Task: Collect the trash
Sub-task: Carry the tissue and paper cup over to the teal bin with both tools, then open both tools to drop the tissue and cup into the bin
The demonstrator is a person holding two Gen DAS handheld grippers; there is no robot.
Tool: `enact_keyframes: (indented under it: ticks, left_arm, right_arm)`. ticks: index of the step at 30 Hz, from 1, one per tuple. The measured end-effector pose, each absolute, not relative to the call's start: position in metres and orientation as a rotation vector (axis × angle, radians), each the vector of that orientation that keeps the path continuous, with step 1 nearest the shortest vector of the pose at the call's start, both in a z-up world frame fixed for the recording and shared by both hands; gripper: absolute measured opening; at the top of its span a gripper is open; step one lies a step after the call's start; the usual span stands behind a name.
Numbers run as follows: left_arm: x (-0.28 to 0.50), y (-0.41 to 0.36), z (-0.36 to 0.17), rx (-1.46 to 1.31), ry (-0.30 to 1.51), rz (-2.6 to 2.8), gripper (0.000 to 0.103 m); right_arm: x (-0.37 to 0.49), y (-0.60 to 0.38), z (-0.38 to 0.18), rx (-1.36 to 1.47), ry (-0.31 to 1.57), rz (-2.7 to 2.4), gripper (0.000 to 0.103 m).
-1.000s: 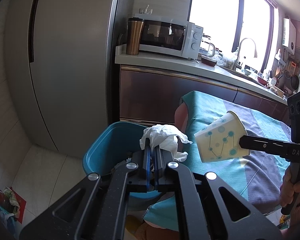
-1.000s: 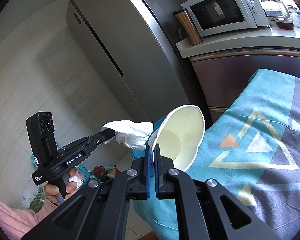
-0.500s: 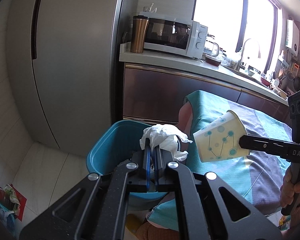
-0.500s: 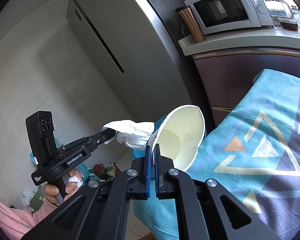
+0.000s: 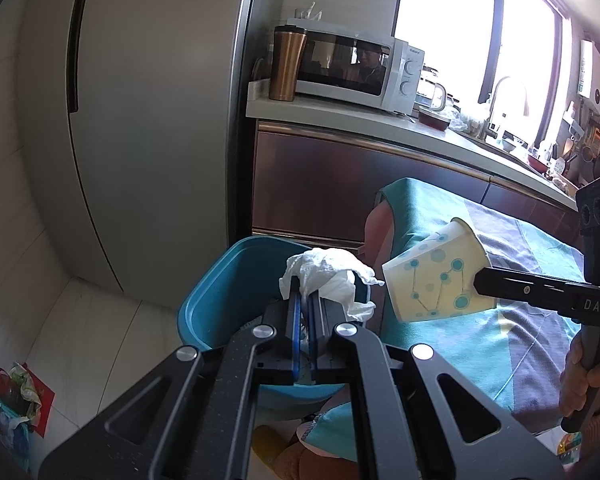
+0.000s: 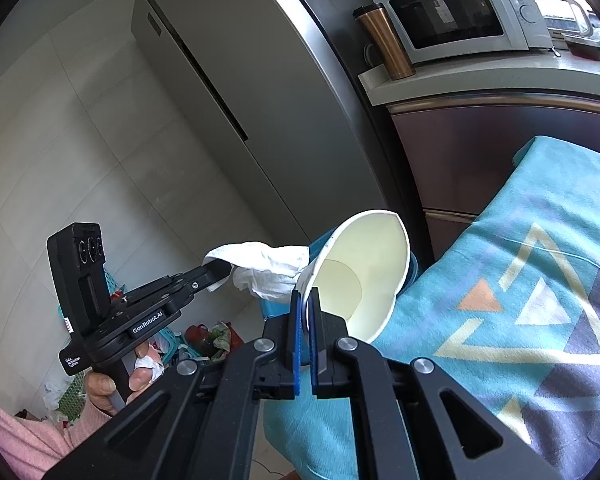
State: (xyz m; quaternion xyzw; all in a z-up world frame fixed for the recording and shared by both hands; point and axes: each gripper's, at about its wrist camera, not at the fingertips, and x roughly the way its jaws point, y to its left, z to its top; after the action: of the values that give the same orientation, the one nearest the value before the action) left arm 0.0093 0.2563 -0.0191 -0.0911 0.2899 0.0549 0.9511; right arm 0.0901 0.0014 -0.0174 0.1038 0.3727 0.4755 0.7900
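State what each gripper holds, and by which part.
Left gripper: crumpled tissue, by its lower edge. Right gripper: paper cup, by its rim wall.

A home kitchen: a microwave (image 5: 356,68) and steel tumbler (image 5: 286,63) stand on the countertop (image 5: 340,114) beside a tall fridge (image 5: 140,120), with a sink faucet (image 5: 500,100) at the window.

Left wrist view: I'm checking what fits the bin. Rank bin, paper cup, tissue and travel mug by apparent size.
Largest to smallest:
1. teal bin
2. paper cup
3. crumpled tissue
Copper travel mug looks about tissue-sized, but stands farther away, so unranked.
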Motion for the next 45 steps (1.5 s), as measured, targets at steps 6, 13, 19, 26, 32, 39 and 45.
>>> enact_keyframes:
  ticks: [6, 13, 19, 26, 32, 39, 45]
  left_arm:
    - [0.012, 0.259, -0.023, -0.182, 0.599, 0.125, 0.003]
    - [0.017, 0.261, -0.028, -0.177, 0.609, 0.136, 0.003]
    - [0.019, 0.263, -0.032, -0.184, 0.618, 0.142, 0.003]
    - [0.022, 0.268, -0.039, -0.195, 0.632, 0.155, 0.003]
    - [0.028, 0.274, -0.047, -0.204, 0.650, 0.175, 0.003]
    - [0.039, 0.283, -0.064, -0.223, 0.694, 0.201, 0.003]
    - [0.051, 0.286, -0.082, -0.224, 0.735, 0.216, 0.004]
  right_arm:
    - [0.093, 0.006, -0.018, 0.223, 0.813, 1.028, 0.002]
    - [0.095, 0.011, -0.019, 0.218, 0.825, 1.031, 0.002]
    - [0.097, 0.015, -0.021, 0.213, 0.837, 1.033, 0.002]
    - [0.102, 0.023, -0.026, 0.207, 0.858, 1.032, 0.002]
    - [0.106, 0.034, -0.028, 0.190, 0.871, 1.031, 0.002]
    - [0.114, 0.053, -0.037, 0.154, 0.904, 1.019, 0.002]
    - [0.122, 0.072, -0.045, 0.108, 0.940, 1.010, 0.002]
